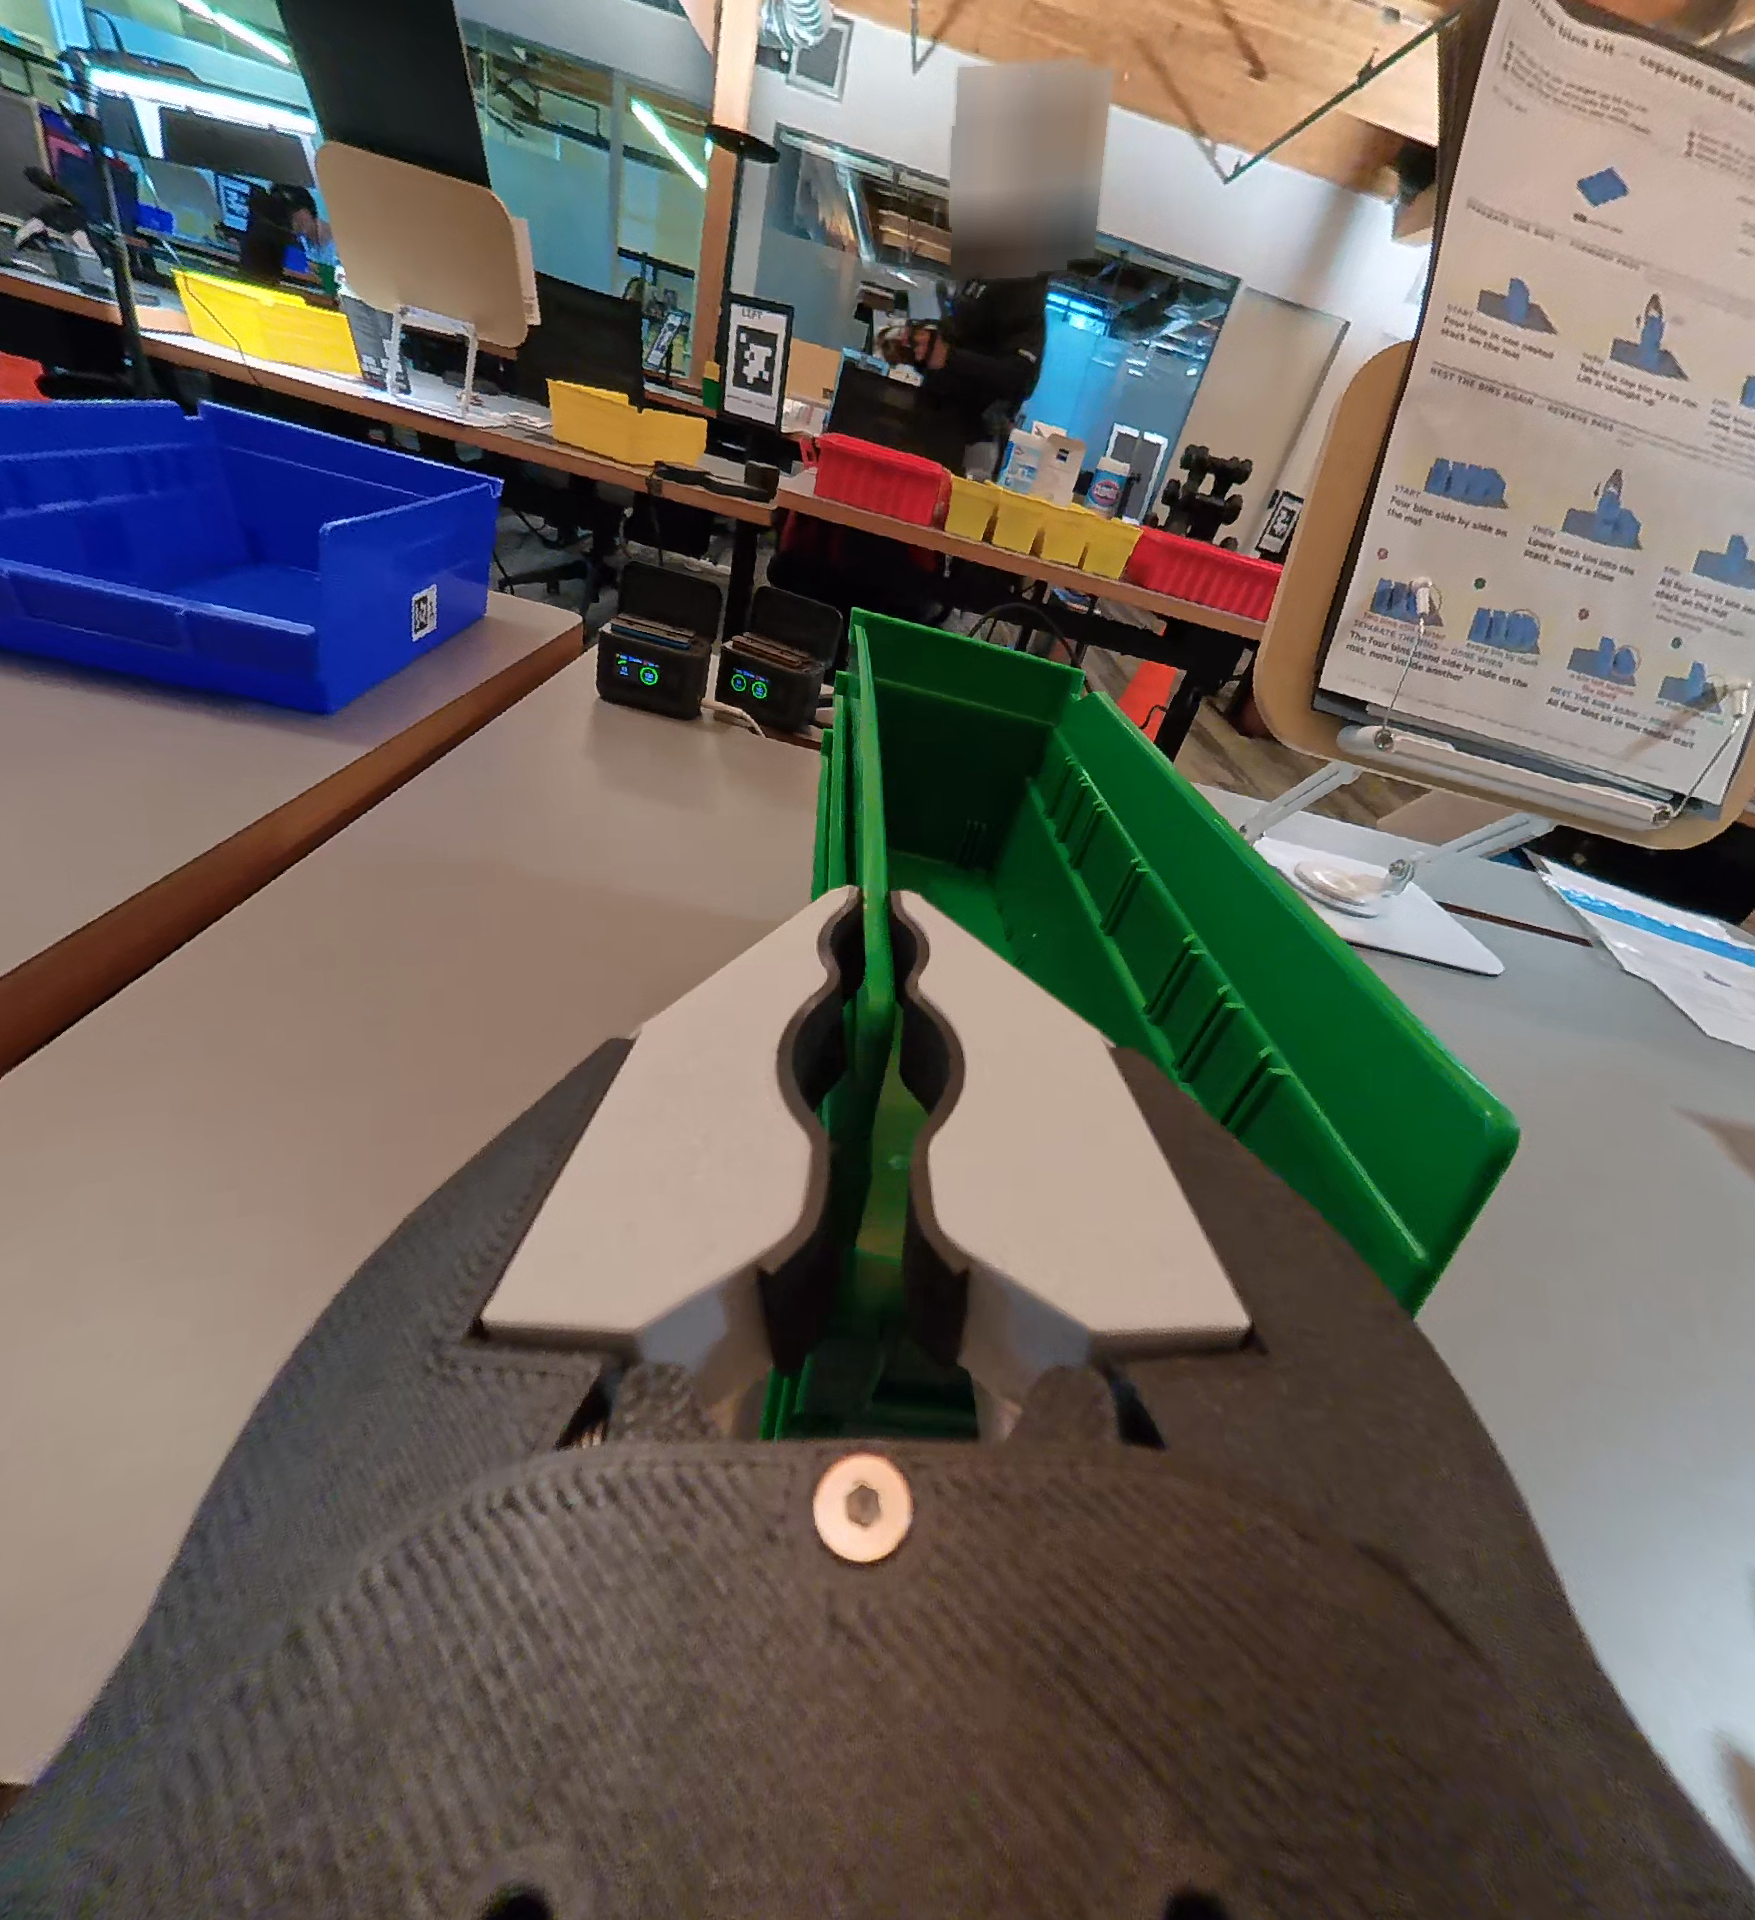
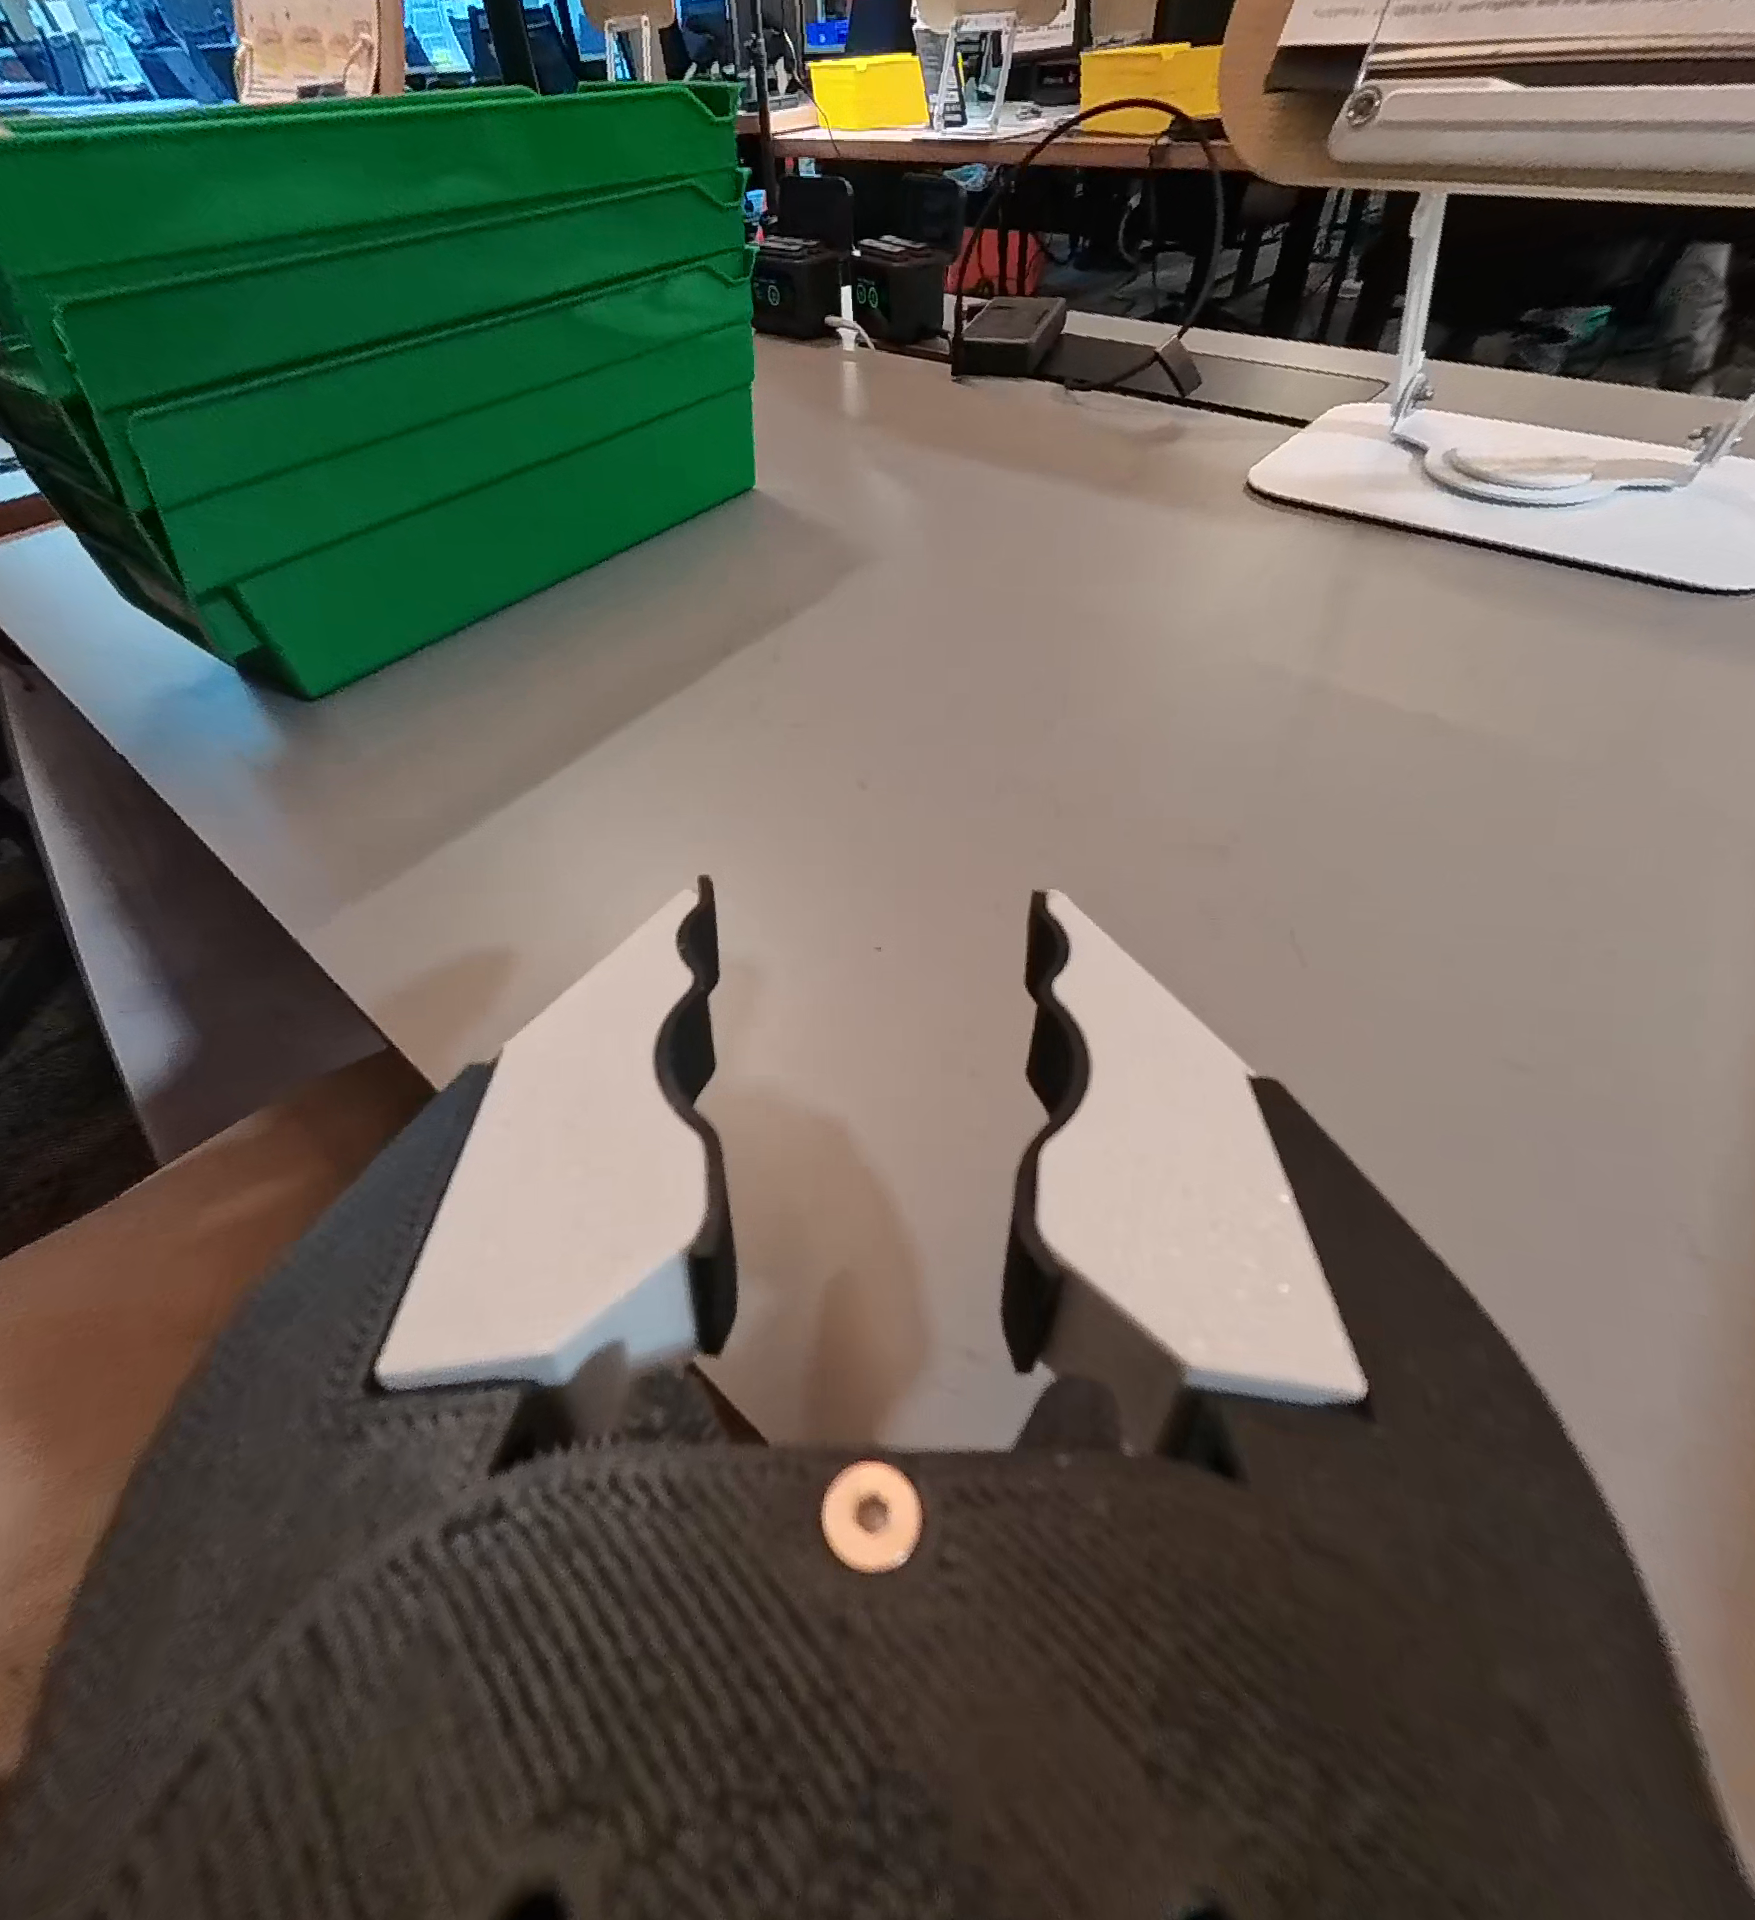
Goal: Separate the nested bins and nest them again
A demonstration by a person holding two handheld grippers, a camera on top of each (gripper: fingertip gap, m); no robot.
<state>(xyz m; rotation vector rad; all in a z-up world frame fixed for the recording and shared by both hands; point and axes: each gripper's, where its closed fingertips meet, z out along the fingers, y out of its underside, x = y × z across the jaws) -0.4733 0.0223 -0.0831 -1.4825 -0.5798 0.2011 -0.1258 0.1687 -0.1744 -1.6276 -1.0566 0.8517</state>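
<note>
Closest in the left wrist view: left gripper (image 1: 878,904), grey fingers on a black ribbed body, clenched on the near side wall of the top green bin (image 1: 1143,935). That wall runs edge-on between the two fingers, and the bin's ribbed interior opens to the right of them. Gripper points forward, roughly level, along the wall.

Right gripper (image 2: 873,894) is released, jaws spread wide with only bare grey counter (image 2: 1164,727) between them. It hovers low over the near edge of the counter, angled slightly downward, well apart from the bins.

Nested green bins (image 2: 416,364) stand at far left of the counter in the right wrist view; four stepped side walls are countable, the stack leaning back a little.

Surface and room: white base of a document stand (image 2: 1538,499) at far right; an instruction sheet (image 1: 1600,395) clipped on it. Blue bin (image 1: 198,551) on a neighbouring counter to the left. Two small black charger cases (image 1: 717,665) at the far edge. Yellow and red bins (image 1: 1049,509) on far benches; a person (image 1: 998,343) stands beyond them.
</note>
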